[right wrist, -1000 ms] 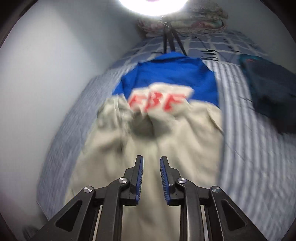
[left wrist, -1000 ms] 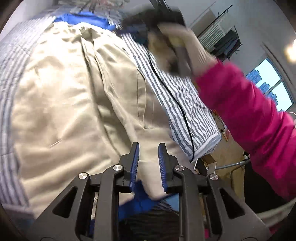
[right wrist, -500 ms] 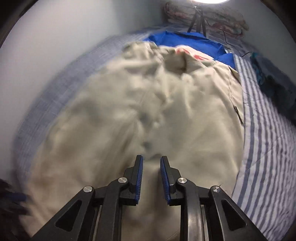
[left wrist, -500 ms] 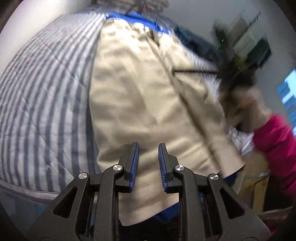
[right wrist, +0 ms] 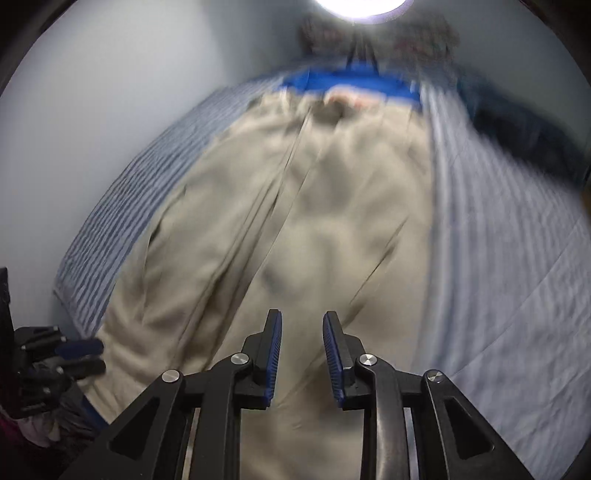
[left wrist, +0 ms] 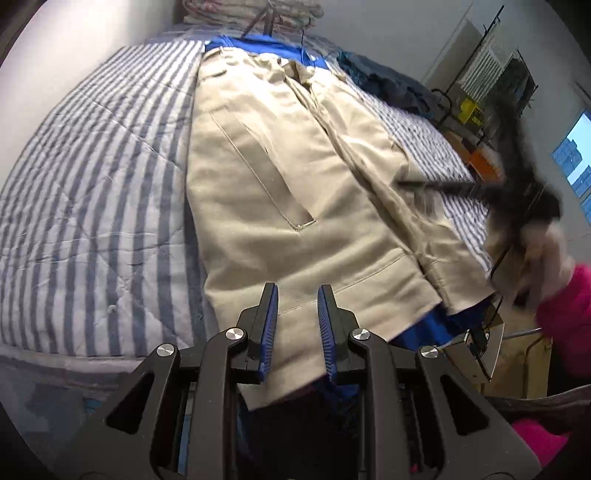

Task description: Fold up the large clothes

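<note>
Both tools are slightly parted and empty: your left tool (left wrist: 294, 326) hangs over the near hem of the beige garment (left wrist: 295, 192) at the bottom centre of its view, and your right tool (right wrist: 301, 349), whose jaws have just been opening with nothing between them, hovers above the same cloth low in its own blurred view. That garment lies stretched lengthwise down the middle of the frame, on top of a blue garment (left wrist: 436, 325) that peeks out at the hem and again at the far end. To fold well, I would bring each tool down on one hem corner, take only the beige layer and leave the blue one lying, then lift both corners evenly so the crease runs straight. The striped bed (left wrist: 92, 206) beneath is soft and quilted, so press gently or you may pinch the cover too. A dark heap of clothes (left wrist: 388, 81) sits at the upper right, stacked bedding (left wrist: 255, 11) at the top, and a clothes rack (left wrist: 495, 70) and window (left wrist: 576, 155) at the right edge.
</note>
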